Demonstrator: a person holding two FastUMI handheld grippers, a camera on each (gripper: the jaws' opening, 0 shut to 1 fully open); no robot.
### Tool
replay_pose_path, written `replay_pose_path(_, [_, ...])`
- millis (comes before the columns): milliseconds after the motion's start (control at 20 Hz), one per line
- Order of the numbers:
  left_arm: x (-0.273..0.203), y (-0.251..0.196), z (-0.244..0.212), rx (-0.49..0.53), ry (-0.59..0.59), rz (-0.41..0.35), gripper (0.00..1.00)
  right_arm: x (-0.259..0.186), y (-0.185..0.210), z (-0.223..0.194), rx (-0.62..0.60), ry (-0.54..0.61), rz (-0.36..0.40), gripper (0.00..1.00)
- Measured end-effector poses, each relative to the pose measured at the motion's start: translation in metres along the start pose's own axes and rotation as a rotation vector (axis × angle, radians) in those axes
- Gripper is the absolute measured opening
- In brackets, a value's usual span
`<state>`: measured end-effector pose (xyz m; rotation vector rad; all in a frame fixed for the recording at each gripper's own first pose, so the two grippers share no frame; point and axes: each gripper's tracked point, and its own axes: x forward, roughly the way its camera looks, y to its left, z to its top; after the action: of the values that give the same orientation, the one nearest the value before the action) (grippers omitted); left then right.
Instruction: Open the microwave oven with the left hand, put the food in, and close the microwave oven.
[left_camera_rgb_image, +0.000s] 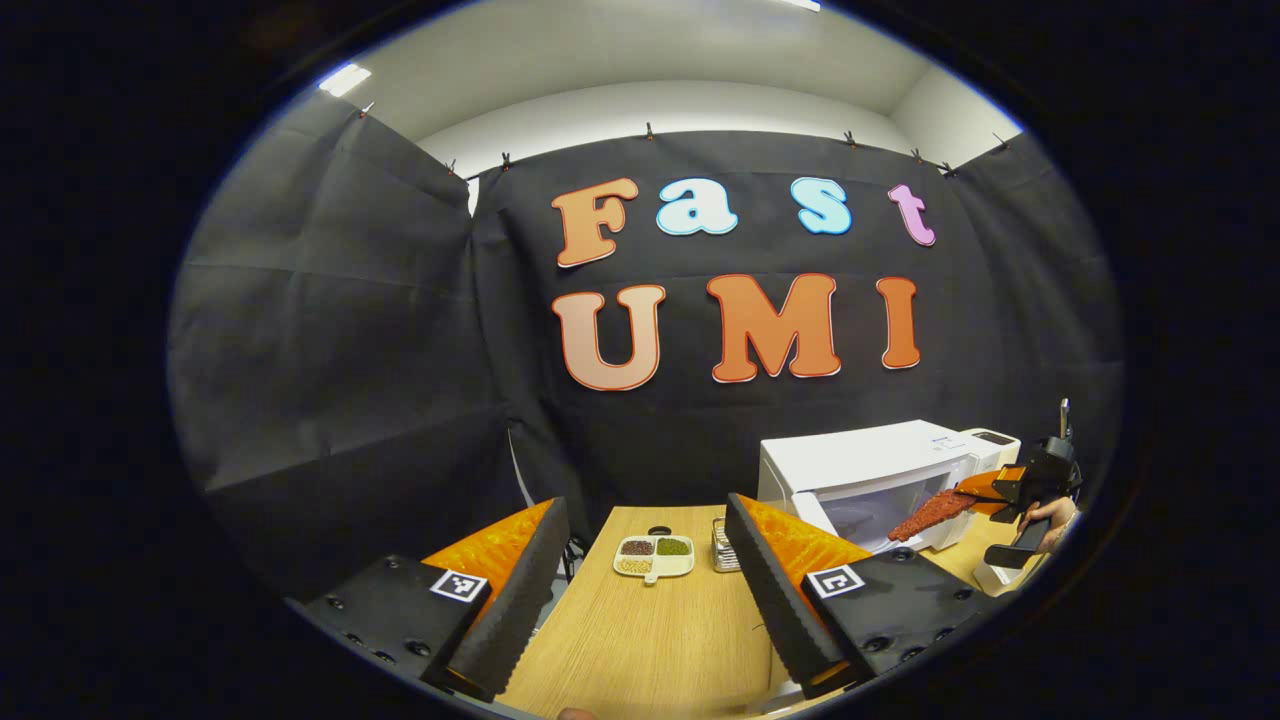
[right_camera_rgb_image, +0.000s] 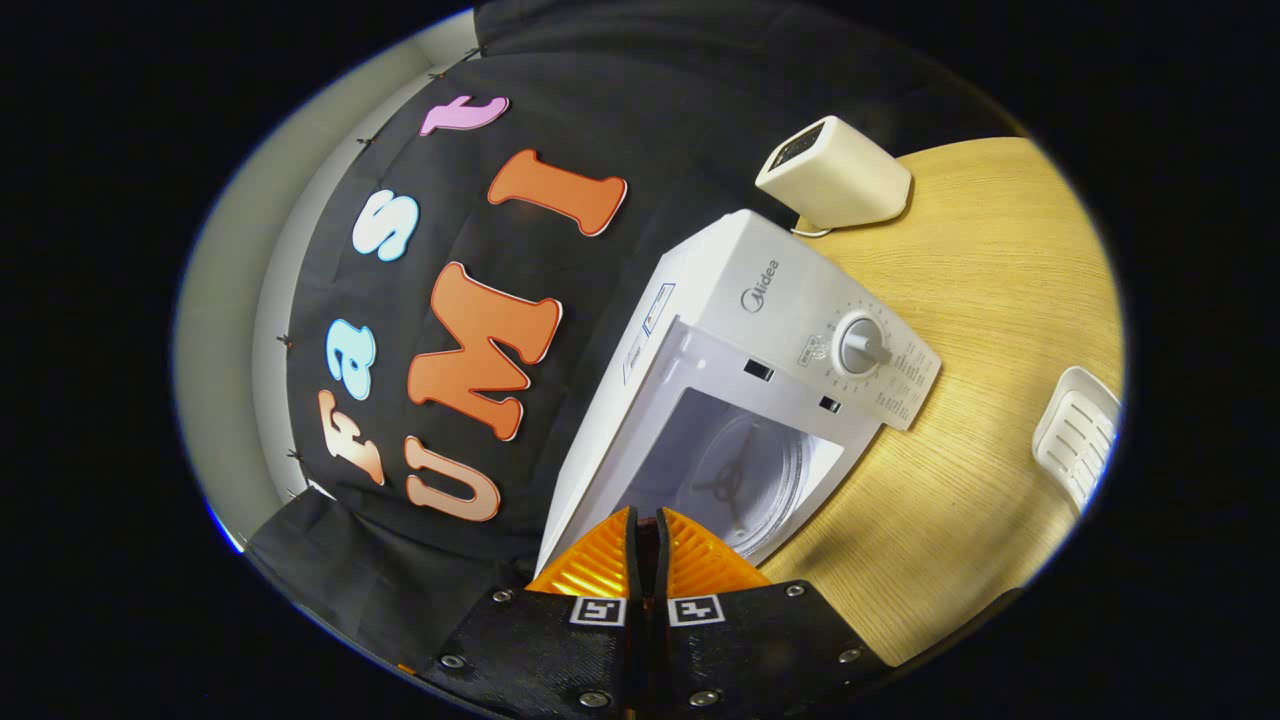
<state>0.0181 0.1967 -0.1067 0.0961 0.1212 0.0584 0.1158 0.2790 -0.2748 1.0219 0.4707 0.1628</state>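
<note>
Microwave (right_camera_rgb_image: 740, 400) on wooden table (right_camera_rgb_image: 1000, 300)

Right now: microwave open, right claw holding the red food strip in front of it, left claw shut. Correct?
Wrong on the left claw: it is open, its fingers wide apart over the table, as the left gripper view shows. The rest stands: the microwave is open and the right claw holds the red food strip in front of it.
</note>
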Motion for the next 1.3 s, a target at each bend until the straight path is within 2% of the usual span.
replay_pose_path(50, [0.004,0.004,-0.003,0.001,0.008,0.001,0.95,0.010,-0.003,-0.003,-0.001,-0.010,-0.014,0.01])
replay_pose_path(100, [0.008,0.008,-0.005,-0.001,0.015,0.001,1.00,0.021,-0.005,-0.005,0.000,-0.023,-0.027,0.01])
replay_pose_path(150, [0.011,0.012,-0.007,-0.006,0.019,0.005,1.00,0.031,-0.007,-0.007,-0.001,-0.036,-0.037,0.01])
replay_pose_path(250, [0.018,0.020,-0.010,-0.033,0.027,0.019,1.00,0.052,-0.016,-0.014,-0.018,-0.051,-0.062,0.01])
replay_pose_path(300, [0.020,0.022,-0.012,-0.046,0.030,0.025,0.96,0.062,-0.018,-0.017,-0.022,-0.060,-0.072,0.01])
replay_pose_path(450, [0.028,0.028,-0.021,-0.051,0.051,0.037,1.00,0.088,-0.023,-0.028,-0.023,-0.079,-0.090,0.01])
replay_pose_path(600, [0.031,0.028,-0.036,-0.059,0.087,0.023,1.00,0.107,-0.022,-0.038,-0.061,-0.101,-0.097,0.01])
replay_pose_path(850, [0.032,0.037,-0.046,-0.036,0.115,0.039,1.00,0.138,-0.025,-0.057,-0.116,-0.083,-0.122,0.01])
replay_pose_path(900, [0.031,0.040,-0.045,-0.031,0.115,0.044,1.00,0.137,-0.023,-0.059,-0.119,-0.082,-0.116,0.04])
replay_pose_path(950, [0.031,0.041,-0.044,-0.028,0.116,0.049,0.95,0.142,-0.023,-0.059,-0.124,-0.081,-0.119,0.05])
replay_pose_path(1050, [0.031,0.044,-0.044,-0.031,0.118,0.058,0.95,0.146,-0.026,-0.055,-0.158,-0.095,-0.150,0.10])
replay_pose_path(1100, [0.030,0.045,-0.045,-0.035,0.120,0.064,1.00,0.147,-0.030,-0.054,-0.194,-0.103,-0.173,0.13])
replay_pose_path(1150, [0.029,0.046,-0.047,-0.040,0.121,0.067,0.95,0.145,-0.034,-0.051,-0.230,-0.109,-0.187,0.19])
replay_pose_path(1250, [0.027,0.045,-0.049,-0.047,0.123,0.069,0.96,0.140,-0.040,-0.048,-0.288,-0.100,-0.216,0.74])
replay_pose_path(1300, [0.026,0.045,-0.050,-0.048,0.124,0.068,0.96,0.135,-0.040,-0.047,-0.318,-0.102,-0.218,0.80])
